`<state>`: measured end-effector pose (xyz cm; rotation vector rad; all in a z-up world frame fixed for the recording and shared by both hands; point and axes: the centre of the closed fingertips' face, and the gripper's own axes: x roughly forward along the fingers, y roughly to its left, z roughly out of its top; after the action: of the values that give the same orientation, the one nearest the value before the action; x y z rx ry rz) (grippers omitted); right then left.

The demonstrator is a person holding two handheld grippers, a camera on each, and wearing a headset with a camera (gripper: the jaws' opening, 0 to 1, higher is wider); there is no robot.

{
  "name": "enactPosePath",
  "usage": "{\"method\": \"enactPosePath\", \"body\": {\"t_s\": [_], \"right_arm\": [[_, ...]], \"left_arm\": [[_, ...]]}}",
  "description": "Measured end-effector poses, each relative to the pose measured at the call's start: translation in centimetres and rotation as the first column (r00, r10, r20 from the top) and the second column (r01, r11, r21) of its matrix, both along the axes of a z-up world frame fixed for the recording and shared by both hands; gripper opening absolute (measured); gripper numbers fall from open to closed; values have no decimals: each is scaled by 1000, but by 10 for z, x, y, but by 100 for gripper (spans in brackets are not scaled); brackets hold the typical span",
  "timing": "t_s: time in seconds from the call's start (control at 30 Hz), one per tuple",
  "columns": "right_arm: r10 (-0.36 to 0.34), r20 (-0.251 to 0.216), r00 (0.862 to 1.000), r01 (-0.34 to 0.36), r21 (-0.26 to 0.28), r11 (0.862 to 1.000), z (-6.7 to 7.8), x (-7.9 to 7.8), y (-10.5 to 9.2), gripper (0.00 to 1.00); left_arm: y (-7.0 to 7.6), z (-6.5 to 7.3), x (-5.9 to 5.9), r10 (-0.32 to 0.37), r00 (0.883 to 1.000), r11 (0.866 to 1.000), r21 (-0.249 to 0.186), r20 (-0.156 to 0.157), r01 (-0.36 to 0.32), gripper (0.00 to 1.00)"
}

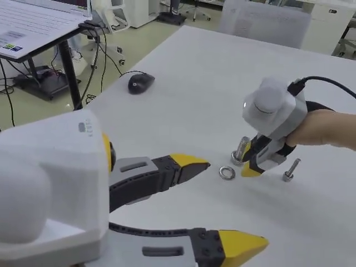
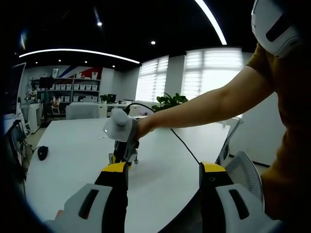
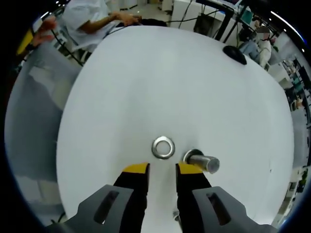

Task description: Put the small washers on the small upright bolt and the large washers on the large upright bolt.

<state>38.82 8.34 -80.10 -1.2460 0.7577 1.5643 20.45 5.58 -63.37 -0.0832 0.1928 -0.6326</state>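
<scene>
A large upright bolt (image 1: 240, 150) and a small upright bolt (image 1: 290, 169) stand on the white table (image 1: 194, 100). One large washer (image 1: 227, 173) lies flat just left of the large bolt. My right gripper (image 1: 253, 168) hovers low beside the large bolt, its jaws open and holding nothing. In the right gripper view the washer (image 3: 163, 147) lies just ahead of my right gripper (image 3: 163, 170), and the large bolt (image 3: 201, 161) leans beside its right fingertip. My left gripper (image 1: 222, 203) is open and empty, close to the camera. In the left gripper view my left gripper (image 2: 164, 170) faces the right gripper (image 2: 121, 141).
A black mouse (image 1: 140, 82) with its cable lies at the table's far left. A side desk with a laptop (image 1: 33, 22) stands beyond the left edge. Another person (image 3: 92, 19) sits at the table's far end in the right gripper view.
</scene>
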Motion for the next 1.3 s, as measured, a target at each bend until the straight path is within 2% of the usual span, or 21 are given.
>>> {"method": "enactPosePath", "body": {"t_s": [0.2,0.37,0.53,0.83,1.0,1.17,1.3], "right_arm": [[-4,-13,1000,4,3,1000,-9,-2,13,25],[-10,-15,1000,9,-11,1000,-16,0,14,25],[-27,-21,999,26,-17,1000,-19,6,14,31],[-55,-41,998,54,-24,998,-25,7,17,31],[-57,-62,996,55,-36,998,-26,1,15,26],[-63,-57,996,60,-40,997,-26,-3,13,25],[-26,-70,997,23,-44,999,-26,-24,6,24]], "left_arm": [[1,0,-1,6,1000,1000,3,0,-6,58],[4,1,-1,11,1000,1000,4,-2,-11,58],[5,1,1,10,1000,1000,3,-3,-10,58],[6,-1,3,8,1000,1000,-1,-8,-8,58],[8,-1,4,14,1000,1000,-1,-6,-14,58],[8,-1,4,13,1000,1000,-1,-4,-13,58],[9,-2,4,14,1000,1000,2,-4,-14,58]]}}
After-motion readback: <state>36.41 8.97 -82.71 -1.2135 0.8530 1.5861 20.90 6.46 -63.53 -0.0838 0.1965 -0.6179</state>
